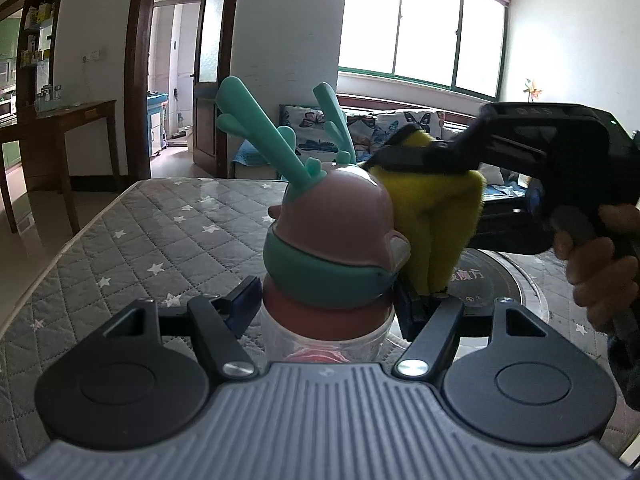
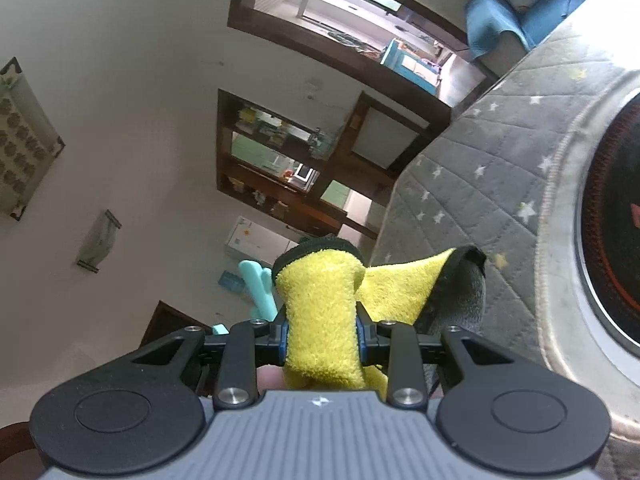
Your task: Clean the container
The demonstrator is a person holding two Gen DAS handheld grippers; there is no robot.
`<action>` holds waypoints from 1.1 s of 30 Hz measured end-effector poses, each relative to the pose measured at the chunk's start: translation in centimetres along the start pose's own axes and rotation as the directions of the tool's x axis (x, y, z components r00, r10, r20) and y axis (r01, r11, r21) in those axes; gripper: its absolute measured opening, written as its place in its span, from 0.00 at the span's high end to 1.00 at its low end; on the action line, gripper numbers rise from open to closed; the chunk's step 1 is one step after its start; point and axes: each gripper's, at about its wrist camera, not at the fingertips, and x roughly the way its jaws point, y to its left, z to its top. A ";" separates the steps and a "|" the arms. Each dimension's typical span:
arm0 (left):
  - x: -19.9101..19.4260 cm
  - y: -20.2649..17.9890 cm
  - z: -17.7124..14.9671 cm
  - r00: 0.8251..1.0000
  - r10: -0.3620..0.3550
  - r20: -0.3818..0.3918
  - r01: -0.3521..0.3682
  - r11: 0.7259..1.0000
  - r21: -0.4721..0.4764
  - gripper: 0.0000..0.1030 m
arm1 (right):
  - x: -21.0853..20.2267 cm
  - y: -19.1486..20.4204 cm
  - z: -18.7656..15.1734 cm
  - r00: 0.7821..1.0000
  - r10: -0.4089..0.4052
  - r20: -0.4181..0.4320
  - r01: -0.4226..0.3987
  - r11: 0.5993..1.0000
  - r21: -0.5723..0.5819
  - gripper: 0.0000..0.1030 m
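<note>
The clear plastic bottle with a pink domed lid, teal collar and teal antlers [image 1: 332, 248] stands upright above the grey star-quilted table cover [image 1: 132, 232], clamped at its neck between the left gripper [image 1: 324, 308] pads, probably so it stays steady for wiping. Touching the lid's right side is the fluffy yellow cloth with black trim [image 1: 436, 216], pinched tight in the closed right gripper [image 2: 322, 338], which a hand [image 1: 596, 264] holds from the bottle's right. Beyond the bottle on that side lies a round black disc [image 1: 492, 280] on the cover.
</note>
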 end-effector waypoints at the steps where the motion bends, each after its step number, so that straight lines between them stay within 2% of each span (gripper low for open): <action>1: 0.0 0.0 0.0 1.000 -0.002 0.000 0.002 1.000 0.001 0.32 | 0.3 -0.1 0.0 1.000 -0.002 -0.004 0.002 1.000 0.004 0.72; 11: -0.1 0.4 -0.2 1.000 -0.016 0.002 0.016 1.000 0.013 0.32 | 2.1 -2.5 -0.6 0.999 -0.023 -0.024 0.025 0.996 0.088 0.72; 23: 0.1 0.7 -0.3 1.000 -0.025 0.003 0.025 1.000 0.019 0.32 | 3.4 -5.2 -1.6 0.992 -0.105 -0.070 0.112 0.987 0.117 0.72; 33: 0.0 1.1 -0.1 0.999 -0.041 -0.010 0.041 0.999 0.021 0.32 | 3.9 -7.2 -2.7 0.976 -0.178 -0.126 0.191 0.975 0.109 0.72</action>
